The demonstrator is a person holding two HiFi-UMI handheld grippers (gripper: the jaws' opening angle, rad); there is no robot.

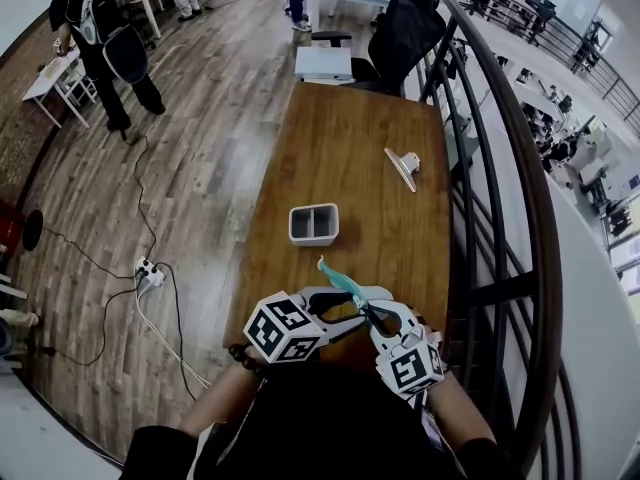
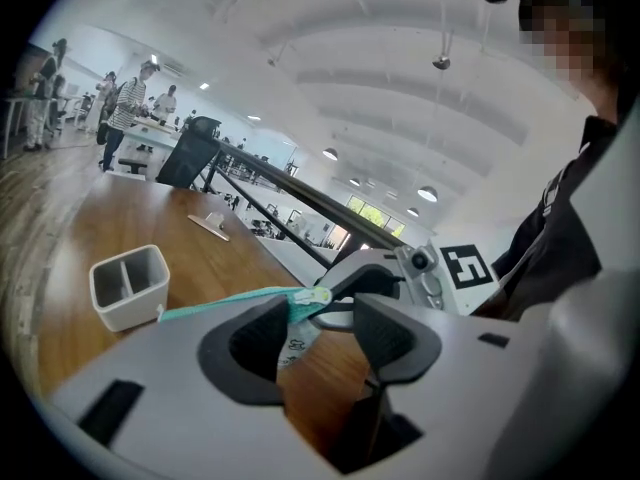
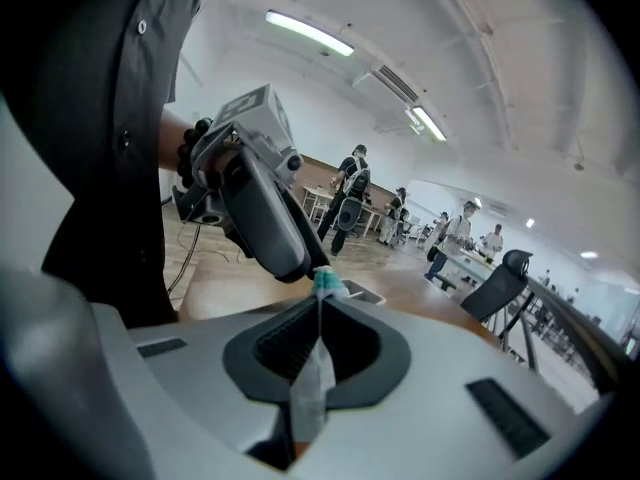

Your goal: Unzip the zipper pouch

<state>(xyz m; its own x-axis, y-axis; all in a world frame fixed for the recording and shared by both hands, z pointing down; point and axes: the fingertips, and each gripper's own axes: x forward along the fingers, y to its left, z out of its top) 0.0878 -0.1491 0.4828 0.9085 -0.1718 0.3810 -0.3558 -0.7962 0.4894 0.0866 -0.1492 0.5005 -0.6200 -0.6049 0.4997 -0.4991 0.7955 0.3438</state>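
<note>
left tool (image 2: 322, 330): jaws apart, zipper pouch (image 2: 294, 347) between | right tool (image 3: 318, 340): clamped on zipper pouch

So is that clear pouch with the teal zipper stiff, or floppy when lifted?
Probably floppy: the pouch looks like thin clear film, pinched flat by the shut right gripper. Likely light, since that pinch seems to hold it clear of the table. Its teal zipper edge runs straight, so perhaps stiffer.
</note>
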